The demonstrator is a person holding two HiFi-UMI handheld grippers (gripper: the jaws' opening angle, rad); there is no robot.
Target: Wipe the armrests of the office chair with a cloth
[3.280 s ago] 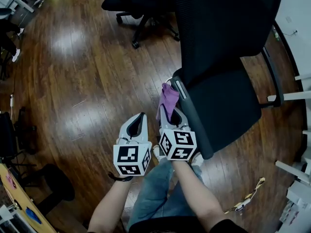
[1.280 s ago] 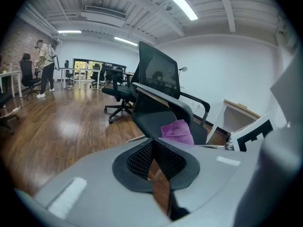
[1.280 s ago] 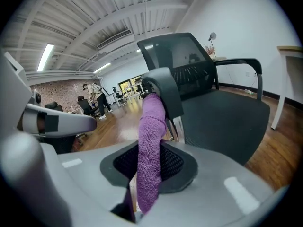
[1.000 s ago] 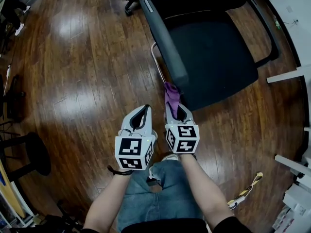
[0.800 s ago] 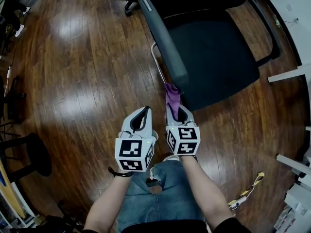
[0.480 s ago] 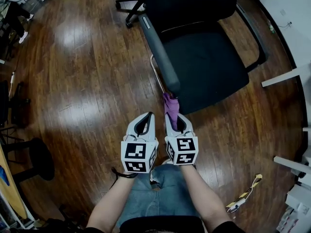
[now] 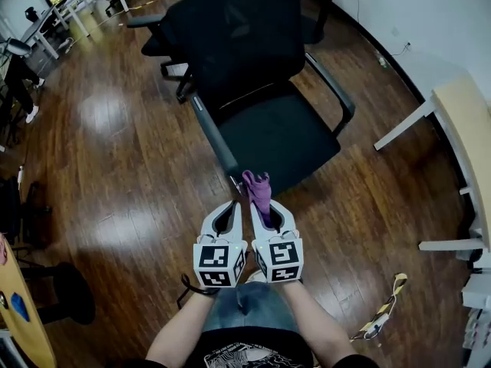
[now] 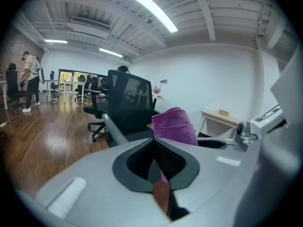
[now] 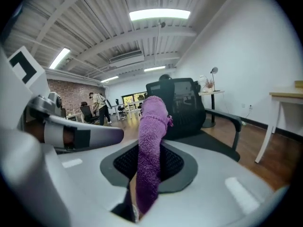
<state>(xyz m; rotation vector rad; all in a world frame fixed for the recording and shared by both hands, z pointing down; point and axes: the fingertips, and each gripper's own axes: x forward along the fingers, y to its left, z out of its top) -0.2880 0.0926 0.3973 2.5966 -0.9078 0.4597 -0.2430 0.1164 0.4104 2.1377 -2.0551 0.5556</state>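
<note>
Purple cloth (image 7: 258,192), one; black armrests (image 7: 215,138), two

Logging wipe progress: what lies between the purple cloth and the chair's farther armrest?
The chair's black seat, in the head view: the purple cloth, clamped in the right gripper, is by its near corner, the farther armrest beyond.

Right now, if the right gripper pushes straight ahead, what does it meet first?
The cloth held in the right gripper leads, and it would likely touch the seat at its front edge, just beside the front end of the near armrest. Depth is hard to judge; it may catch the armrest instead.
</note>
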